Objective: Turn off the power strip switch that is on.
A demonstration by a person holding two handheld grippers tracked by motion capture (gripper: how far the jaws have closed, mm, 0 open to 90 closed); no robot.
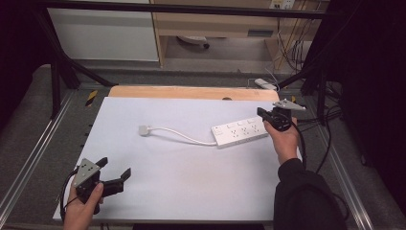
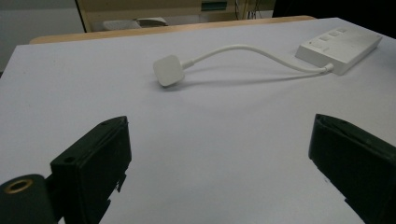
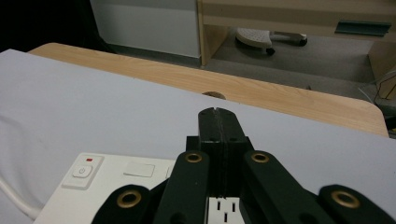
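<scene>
A white power strip (image 1: 239, 130) lies on the white sheet at the right, its cord (image 1: 184, 136) curving left to a white plug (image 1: 144, 130). My right gripper (image 1: 262, 113) hovers over the strip's right end with its jaws pressed together and nothing between them. In the right gripper view the shut gripper (image 3: 217, 115) sits above the power strip (image 3: 116, 186), whose switch button (image 3: 81, 171) shows at lower left. My left gripper (image 1: 115, 167) stands open near the front left corner. The left gripper view looks past the open gripper (image 2: 219, 135) to the plug (image 2: 168, 70) and power strip (image 2: 338, 45).
The white sheet (image 1: 182, 167) covers a wooden table whose bare edge (image 1: 191, 92) runs along the back. Black frame bars and cables (image 1: 316, 120) stand at the right. A pale cabinet (image 1: 103, 33) and shelving stand beyond the table.
</scene>
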